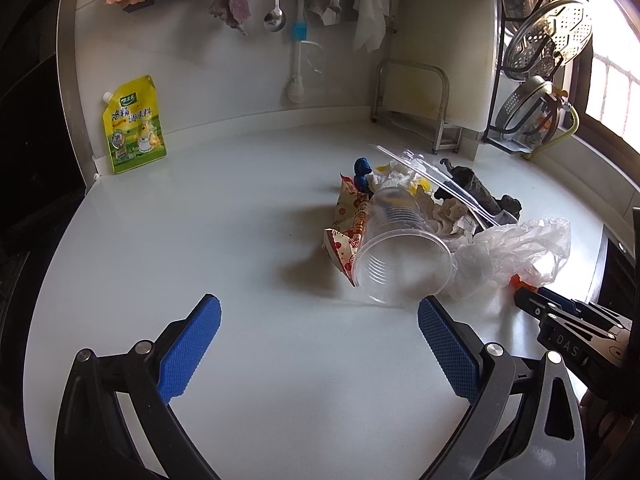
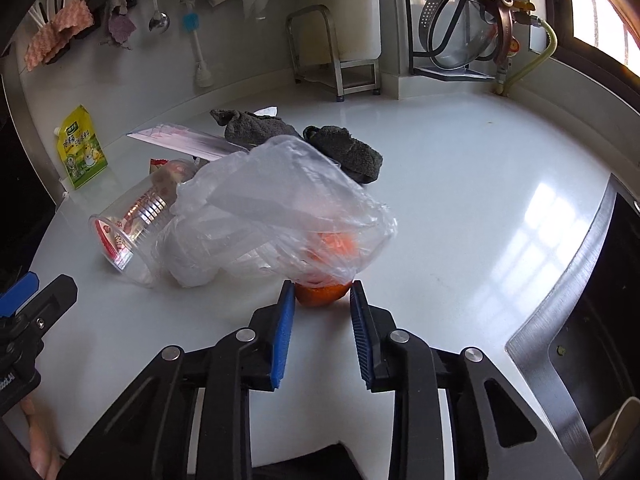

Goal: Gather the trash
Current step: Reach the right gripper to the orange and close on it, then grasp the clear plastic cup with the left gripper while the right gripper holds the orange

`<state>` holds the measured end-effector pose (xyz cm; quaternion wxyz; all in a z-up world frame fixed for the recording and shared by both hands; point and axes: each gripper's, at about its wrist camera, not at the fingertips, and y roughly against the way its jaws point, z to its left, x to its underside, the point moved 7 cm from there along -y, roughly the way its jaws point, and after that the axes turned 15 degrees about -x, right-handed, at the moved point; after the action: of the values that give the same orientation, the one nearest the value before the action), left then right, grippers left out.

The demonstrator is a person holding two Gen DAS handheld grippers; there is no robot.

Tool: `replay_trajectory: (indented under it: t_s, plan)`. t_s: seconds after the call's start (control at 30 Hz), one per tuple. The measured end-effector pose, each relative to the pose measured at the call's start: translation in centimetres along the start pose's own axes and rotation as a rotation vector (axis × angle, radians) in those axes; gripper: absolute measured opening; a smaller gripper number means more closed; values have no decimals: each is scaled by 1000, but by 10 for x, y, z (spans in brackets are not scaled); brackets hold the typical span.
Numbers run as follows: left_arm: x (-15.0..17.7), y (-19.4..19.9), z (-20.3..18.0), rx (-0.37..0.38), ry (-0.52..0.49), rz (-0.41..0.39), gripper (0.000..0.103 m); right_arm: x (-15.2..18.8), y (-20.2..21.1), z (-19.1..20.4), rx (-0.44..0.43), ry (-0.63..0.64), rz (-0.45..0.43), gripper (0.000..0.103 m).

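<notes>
Right gripper [image 2: 322, 294] jaws clamp orange peel [image 2: 320, 295] under clear plastic bag [image 2: 276, 200]; left gripper [image 1: 318, 320] jaws wide, empty, near plastic cup [image 1: 400, 256].

Cup [image 1: 400, 256] lying on counter [image 1: 200, 240], wrappers [image 1: 348, 220] behind it, plastic bag [image 1: 516, 248] right, pouch [image 1: 134, 124] far left.

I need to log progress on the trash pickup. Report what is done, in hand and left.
Done: nothing looks collected yet; the pile sits on the counter. In hand: the right gripper is shut on the orange piece under the plastic bag. The left gripper is open and empty. Left: clear cup, printed wrapper, crumpled tissue.
</notes>
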<state>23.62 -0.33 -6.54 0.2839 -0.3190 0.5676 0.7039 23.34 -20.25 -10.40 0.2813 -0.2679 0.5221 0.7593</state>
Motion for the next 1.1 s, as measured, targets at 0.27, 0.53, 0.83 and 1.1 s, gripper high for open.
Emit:
replay_trajectory:
  t_s: [0.27,0.53,0.83,1.1]
  plan:
    - [-5,-7,-1,-24,-3,-2,97,12,28,-18,-11,-41,-35,26]
    - [-9,-19,4,-47,27,23,97,15,58,-37,-31,-91,-92,26]
    - [-18,-37,-8,-118,-32,20,97,17,68,-50,-87,-143,-126,26]
    - [-33,-39,-32,-107,-58,-24,97,17,66,-53,-113,-162,-124,26]
